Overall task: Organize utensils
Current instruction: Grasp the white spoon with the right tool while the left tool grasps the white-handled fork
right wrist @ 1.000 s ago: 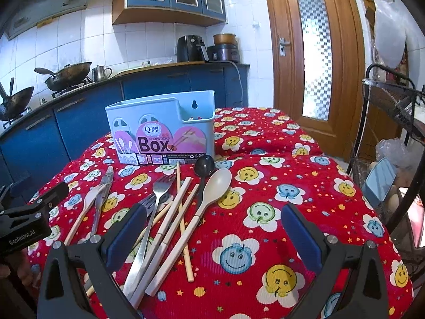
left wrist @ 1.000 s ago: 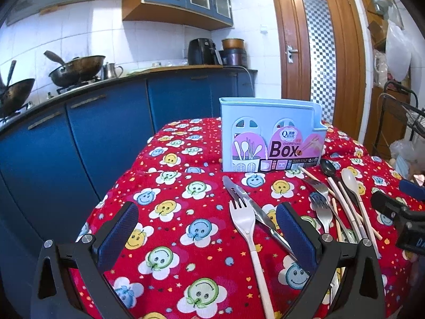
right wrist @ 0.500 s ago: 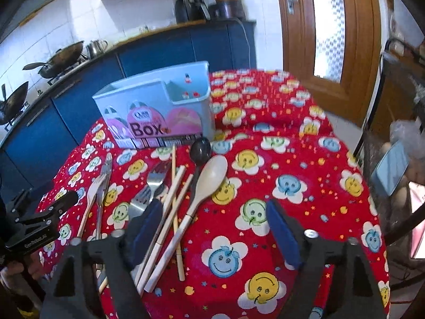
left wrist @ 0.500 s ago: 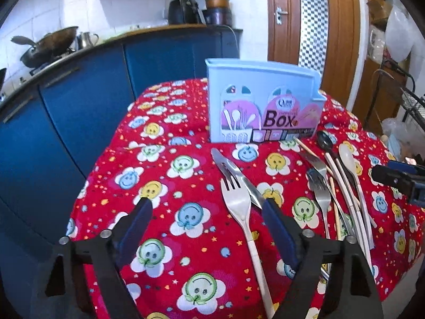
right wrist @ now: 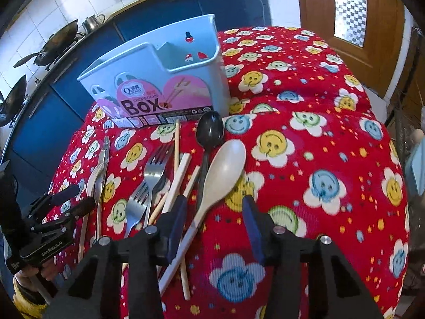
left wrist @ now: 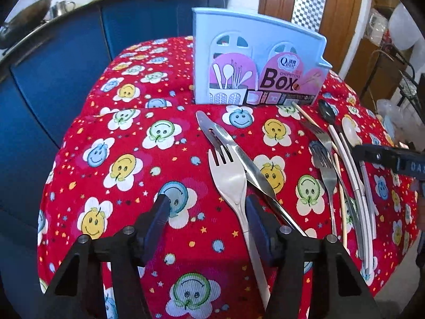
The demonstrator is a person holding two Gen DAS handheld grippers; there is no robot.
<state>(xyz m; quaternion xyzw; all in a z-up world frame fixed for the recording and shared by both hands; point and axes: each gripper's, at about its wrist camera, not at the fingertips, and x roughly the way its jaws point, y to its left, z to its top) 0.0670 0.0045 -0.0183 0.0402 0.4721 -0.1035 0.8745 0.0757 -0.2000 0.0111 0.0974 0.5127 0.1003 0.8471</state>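
A light blue utensil box (left wrist: 255,63) stands on the red smiley tablecloth (left wrist: 138,159); it also shows in the right wrist view (right wrist: 159,79). Before it lie a white fork (left wrist: 231,183), a steel knife (left wrist: 233,154), steel forks (right wrist: 151,183), chopsticks (right wrist: 176,183), a black spoon (right wrist: 209,133) and a cream spoon (right wrist: 223,170). My left gripper (left wrist: 207,212) is open, low over the cloth, with the white fork's handle between its fingers. My right gripper (right wrist: 212,212) is open around the cream spoon's handle.
Blue kitchen cabinets (left wrist: 66,66) with woks (right wrist: 55,42) stand behind the table. A wooden door (right wrist: 353,21) is at the back right. A wire rack (left wrist: 409,79) stands to the right of the table.
Both grippers have moved forward and down towards the cloth and have narrowed. The left now straddles the white fork's handle, the right the cream spoon's handle.
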